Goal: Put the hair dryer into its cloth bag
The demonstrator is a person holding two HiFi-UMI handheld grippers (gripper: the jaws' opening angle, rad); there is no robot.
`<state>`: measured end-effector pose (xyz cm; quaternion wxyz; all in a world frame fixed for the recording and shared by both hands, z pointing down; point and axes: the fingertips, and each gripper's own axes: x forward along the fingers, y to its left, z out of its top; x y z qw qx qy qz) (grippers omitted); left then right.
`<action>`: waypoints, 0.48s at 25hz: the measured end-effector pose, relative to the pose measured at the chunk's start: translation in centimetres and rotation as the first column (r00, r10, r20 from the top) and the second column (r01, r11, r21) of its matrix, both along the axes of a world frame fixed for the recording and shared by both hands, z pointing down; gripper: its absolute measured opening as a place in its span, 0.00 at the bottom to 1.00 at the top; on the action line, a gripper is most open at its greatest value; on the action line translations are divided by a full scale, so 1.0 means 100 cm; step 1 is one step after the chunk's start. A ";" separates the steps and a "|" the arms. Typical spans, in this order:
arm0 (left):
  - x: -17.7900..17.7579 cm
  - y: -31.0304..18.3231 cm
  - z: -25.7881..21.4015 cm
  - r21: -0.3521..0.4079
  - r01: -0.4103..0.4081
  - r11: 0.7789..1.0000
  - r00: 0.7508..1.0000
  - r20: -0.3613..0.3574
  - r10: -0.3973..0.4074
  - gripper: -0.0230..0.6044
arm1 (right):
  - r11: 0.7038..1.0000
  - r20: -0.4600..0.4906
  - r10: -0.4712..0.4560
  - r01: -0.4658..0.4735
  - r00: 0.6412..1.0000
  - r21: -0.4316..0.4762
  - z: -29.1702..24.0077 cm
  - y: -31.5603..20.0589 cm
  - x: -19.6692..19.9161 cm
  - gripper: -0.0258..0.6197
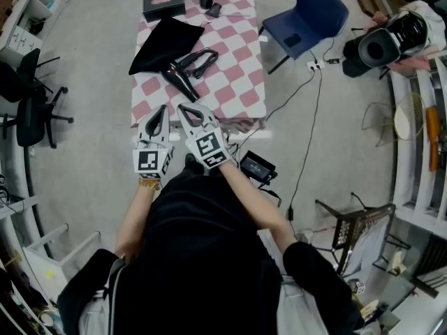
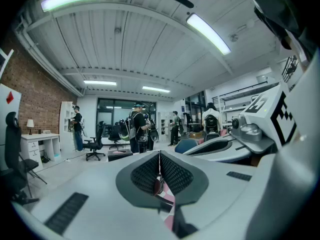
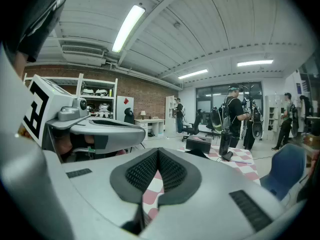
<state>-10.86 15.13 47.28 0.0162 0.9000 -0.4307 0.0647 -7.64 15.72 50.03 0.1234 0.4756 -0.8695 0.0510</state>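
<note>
At the near edge of the bench [image 1: 237, 75] we hold the left gripper [image 1: 161, 112] and right gripper [image 1: 185, 110] side by side, fingers pressed together on nothing. We judge this a ready pose. Hair dryer [image 1: 181, 82] lies mid-bench, touching the flat cloth bag [image 1: 164, 42], likely staged together for bagging.

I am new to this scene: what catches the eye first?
The pink-and-white checked table stands out at top centre of the head view, a black hair dryer lying beside its black cloth bag. At its near edge, the left gripper and right gripper hover side by side, both shut and empty.
</note>
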 end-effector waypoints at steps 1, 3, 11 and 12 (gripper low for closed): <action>0.001 -0.002 -0.002 0.011 -0.008 1.000 1.000 -0.001 0.008 0.06 | 1.000 0.000 0.000 0.000 1.000 0.002 -0.001 -0.003 -0.001 0.07; 0.001 -0.005 -0.005 0.029 -0.021 0.999 1.000 0.001 0.021 0.06 | 1.000 0.002 0.000 0.000 1.000 0.006 -0.002 -0.008 -0.004 0.07; -0.009 -0.018 0.002 0.021 -0.062 0.998 0.998 0.006 0.061 0.06 | 0.999 -0.070 -0.052 0.053 0.996 0.003 0.005 -0.021 -0.017 0.07; -0.011 -0.021 0.004 0.015 -0.066 0.998 0.998 0.005 0.066 0.06 | 0.998 -0.094 -0.062 0.062 0.994 0.001 0.007 -0.024 -0.016 0.07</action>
